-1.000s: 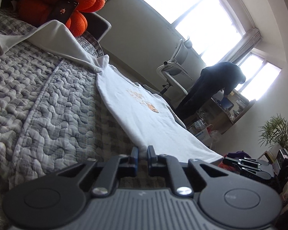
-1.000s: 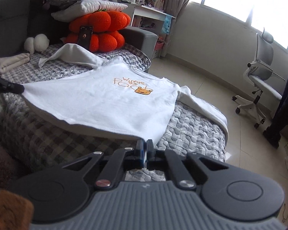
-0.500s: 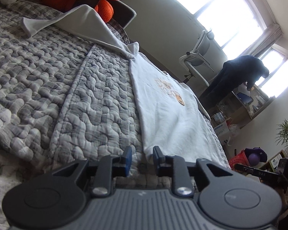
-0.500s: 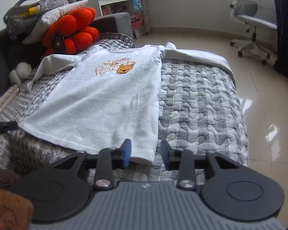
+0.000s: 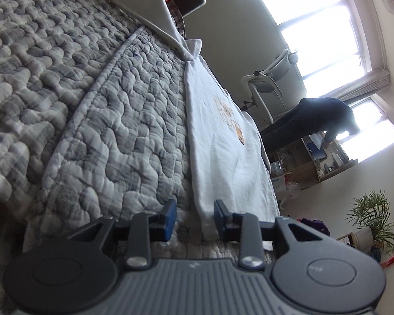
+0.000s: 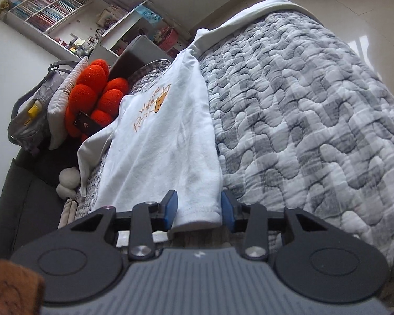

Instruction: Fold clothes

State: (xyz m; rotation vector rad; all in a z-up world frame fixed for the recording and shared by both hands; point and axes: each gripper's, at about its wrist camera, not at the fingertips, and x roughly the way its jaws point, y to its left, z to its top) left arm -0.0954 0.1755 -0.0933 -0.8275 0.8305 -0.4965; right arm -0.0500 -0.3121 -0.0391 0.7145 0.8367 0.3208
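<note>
On the grey quilt (image 6: 315, 110), each hem corner of the white shirt (image 6: 165, 141) sits between parted, unclamped jaws: left gripper (image 5: 191, 219) just widening, right gripper (image 6: 199, 211) narrowing.

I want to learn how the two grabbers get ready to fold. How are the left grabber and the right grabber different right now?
The left gripper has been opening; the right gripper has been closing. The left gripper has the T-shirt's hem corner and some gray quilt between its fingers; the right gripper has only shirt hem, filling its gap. Shared: blue-padded fingers apart at the hem, neither clearly pinching yet.
</note>
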